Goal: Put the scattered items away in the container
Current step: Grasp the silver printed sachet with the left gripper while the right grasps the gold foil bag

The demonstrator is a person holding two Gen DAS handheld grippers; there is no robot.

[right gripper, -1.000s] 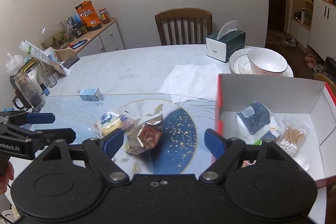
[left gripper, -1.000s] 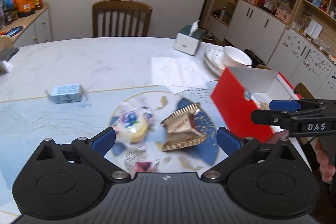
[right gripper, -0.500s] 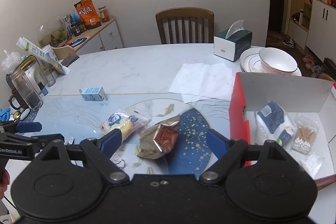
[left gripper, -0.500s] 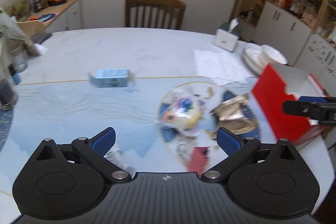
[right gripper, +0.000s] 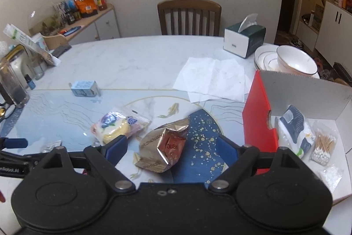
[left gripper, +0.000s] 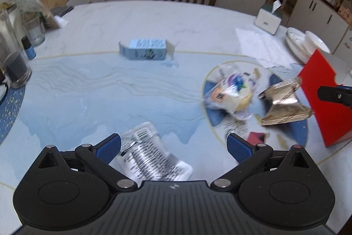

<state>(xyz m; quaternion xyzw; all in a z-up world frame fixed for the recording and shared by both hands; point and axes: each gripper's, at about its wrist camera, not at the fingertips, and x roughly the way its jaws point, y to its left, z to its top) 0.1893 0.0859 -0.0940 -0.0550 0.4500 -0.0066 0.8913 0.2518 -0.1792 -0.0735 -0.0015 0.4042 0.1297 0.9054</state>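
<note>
My left gripper (left gripper: 173, 147) is open above a clear barcode-printed packet (left gripper: 149, 158) lying between its fingers. A small blue carton (left gripper: 144, 51) lies further back; a wrapped yellow bun (left gripper: 231, 91) and a gold foil packet (left gripper: 283, 102) lie to the right, beside the red box (left gripper: 323, 100). My right gripper (right gripper: 170, 150) is open above the gold foil packet (right gripper: 165, 147), with the bun (right gripper: 114, 128) at its left finger. The red box (right gripper: 259, 118) at right holds a wipes pack (right gripper: 294, 127), cotton swabs (right gripper: 323, 144) and a small bag.
White paper napkins (right gripper: 213, 78), a tissue box (right gripper: 243, 42) and stacked bowls and plates (right gripper: 292, 61) lie behind the box. Glass jars (left gripper: 13, 58) stand at the table's left edge. A wooden chair (right gripper: 189, 17) stands at the far side.
My left gripper has swung left, away from the bun and foil packet, to the barcode packet. My right gripper has shifted left, centring on the foil packet.
</note>
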